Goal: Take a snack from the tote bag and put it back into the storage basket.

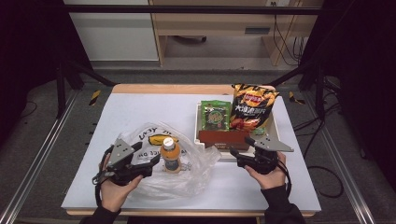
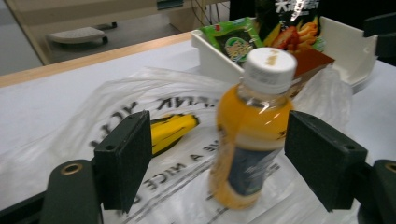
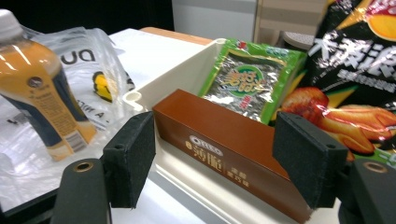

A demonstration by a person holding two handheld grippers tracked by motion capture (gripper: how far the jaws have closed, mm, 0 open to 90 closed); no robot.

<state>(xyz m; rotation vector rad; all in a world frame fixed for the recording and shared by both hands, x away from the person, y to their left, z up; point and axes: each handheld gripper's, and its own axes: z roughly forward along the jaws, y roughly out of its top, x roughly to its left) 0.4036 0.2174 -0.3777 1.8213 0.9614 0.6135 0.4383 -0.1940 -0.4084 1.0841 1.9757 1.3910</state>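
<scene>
The left gripper (image 1: 148,163) lies low on the table (image 1: 140,107), its jaws spread wide and holding nothing. In the left gripper view the bottle (image 2: 252,135) stands between the two pads (image 2: 123,158), nearer the one on the right of that view, with a gap on both sides. The bottle is upright, filled with orange drink, white cap on top, and it stands on the bag (image 1: 187,172), a crumpled clear plastic one with black letters and a yellow banana print. The bag lies flat on the table, just left of the tray (image 1: 200,122), and one edge of it touches the tray's near corner.

The right gripper (image 1: 239,156) sits at the near edge of the tray, held in the person's right hand (image 1: 271,175). Its jaws are also spread and grip nothing. In the right gripper view they frame the box (image 3: 229,149), a long brown biscuit box that lies along the tray's near wall; the pads stand short of it, not touching.

Behind the box, deeper in the tray, a green packet (image 1: 215,114) leans upright at the tray's left side. A black chips bag (image 1: 252,107) stands at the tray's right side, taller than the packet and rising above the tray's far wall.
</scene>
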